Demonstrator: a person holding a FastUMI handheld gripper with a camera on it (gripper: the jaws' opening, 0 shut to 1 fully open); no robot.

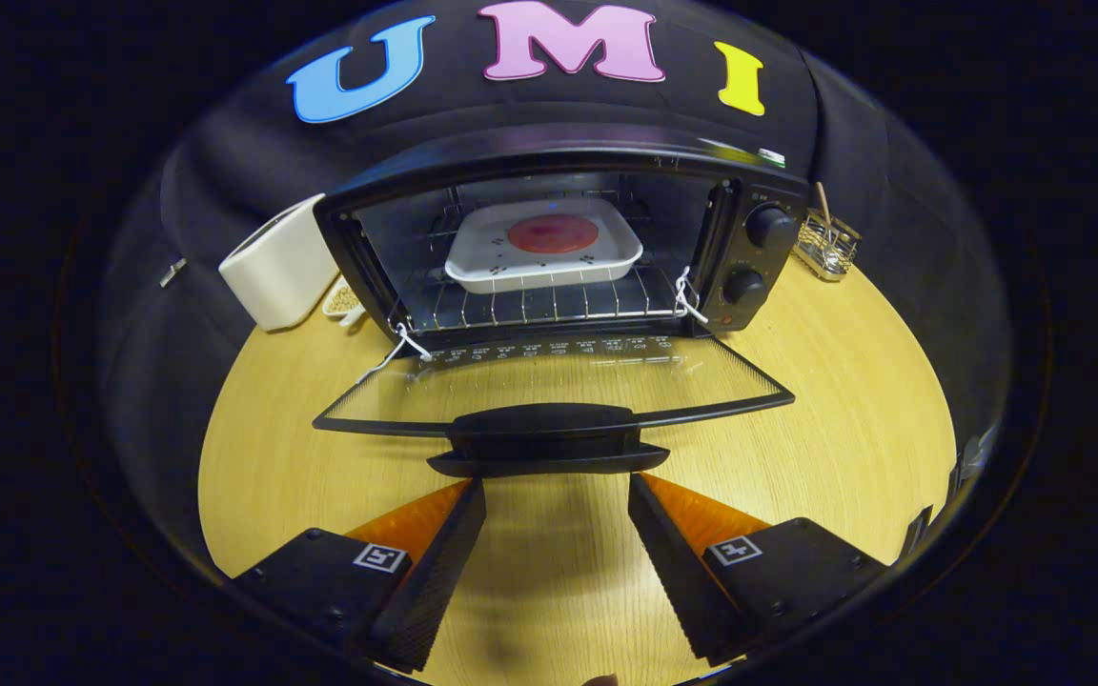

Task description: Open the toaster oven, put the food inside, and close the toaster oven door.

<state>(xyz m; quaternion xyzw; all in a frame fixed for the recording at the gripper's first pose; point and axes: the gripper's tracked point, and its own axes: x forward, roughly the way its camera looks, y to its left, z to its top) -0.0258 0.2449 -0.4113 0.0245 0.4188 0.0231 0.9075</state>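
Toaster oven (pixel 559 181) stands at upper centre of the frame on the wooden tabletop (pixel 844 400), backed against the dark booth wall. Its door (pixel 549 386) is folded fully down, lying roughly flat and reaching toward the camera; the glass pane shows the wood grain through it. Door handle (pixel 549 440), a dark bar, sits at the door's near edge, centre frame. Inside, on the wire rack (pixel 549 303), a white rectangular tray (pixel 511 257) rests with a round reddish piece of food (pixel 553 232) lying in its middle. White cords are tied at both lower front corners of the oven opening, by the hinges. Two dark knobs (pixel 766 227) are stacked on the control panel at the oven's right side. Tongs (pixel 557 491) at bottom centre of frame: the two fingers are spread wide, holding nothing, their tips just short of the door handle and lower than it, one to each side; whether they touch it is unclear. Bare wood shows between them. Outward: a cream-coloured boxy appliance (pixel 280 262) stands just left of the oven, a small pale dish (pixel 343 300) tucked between the two. A small wire basket (pixel 827 246) holding a stick sits to the oven's right, near the wall.
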